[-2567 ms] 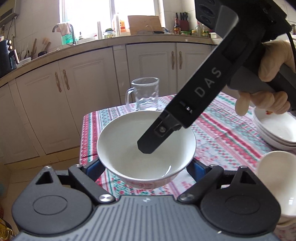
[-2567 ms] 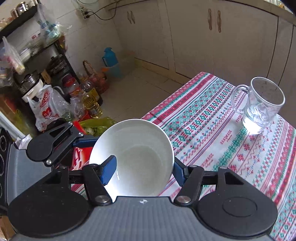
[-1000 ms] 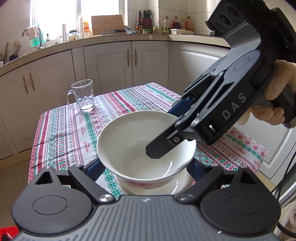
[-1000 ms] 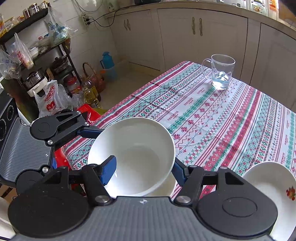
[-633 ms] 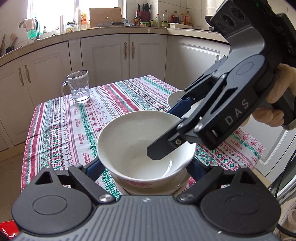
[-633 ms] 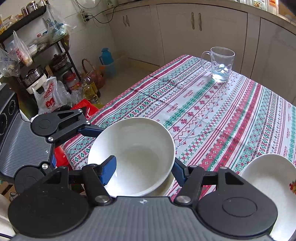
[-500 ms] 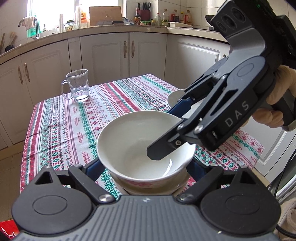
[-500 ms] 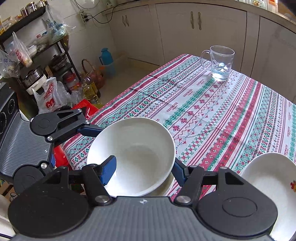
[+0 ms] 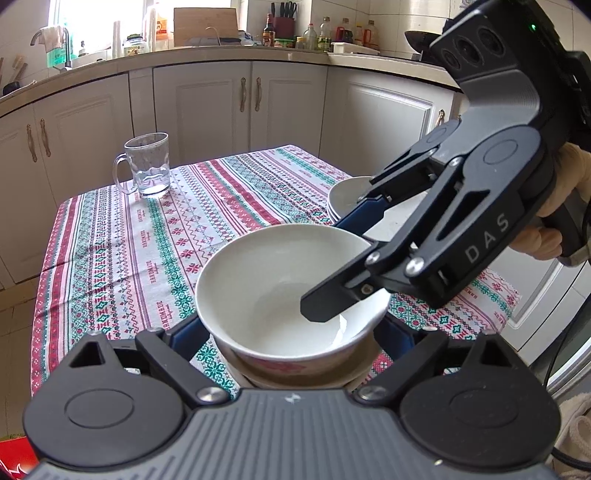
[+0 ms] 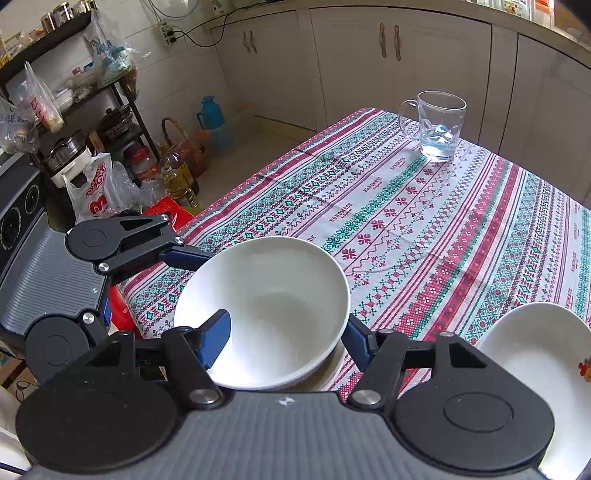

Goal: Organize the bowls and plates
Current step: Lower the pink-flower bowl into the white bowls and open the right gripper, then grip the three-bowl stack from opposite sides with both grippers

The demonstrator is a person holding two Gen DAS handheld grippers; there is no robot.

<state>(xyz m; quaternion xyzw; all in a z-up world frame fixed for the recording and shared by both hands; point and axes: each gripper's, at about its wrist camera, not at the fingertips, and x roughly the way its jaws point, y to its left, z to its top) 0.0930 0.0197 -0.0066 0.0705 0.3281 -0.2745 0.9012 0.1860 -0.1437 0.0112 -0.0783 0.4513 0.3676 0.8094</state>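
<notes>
While both grippers meet at white bowl (image 9: 273,284), striped tablecloth (image 9: 122,251), glass mug (image 9: 147,170), cream cabinets (image 9: 207,107), left gripper (image 9: 291,332) jaws opening around it, right gripper (image 10: 284,332) clamped on rim.

A home kitchen: white cabinets (image 9: 207,107), countertop (image 9: 221,55) bottles, knife block (image 9: 283,26).

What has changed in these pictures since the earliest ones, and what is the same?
The white bowl, carried at the table's edge before, now sits nested in another bowl near the stacked plates. The left gripper is opening around it. The right gripper still pinches its rim. The glass mug stayed in place.
</notes>
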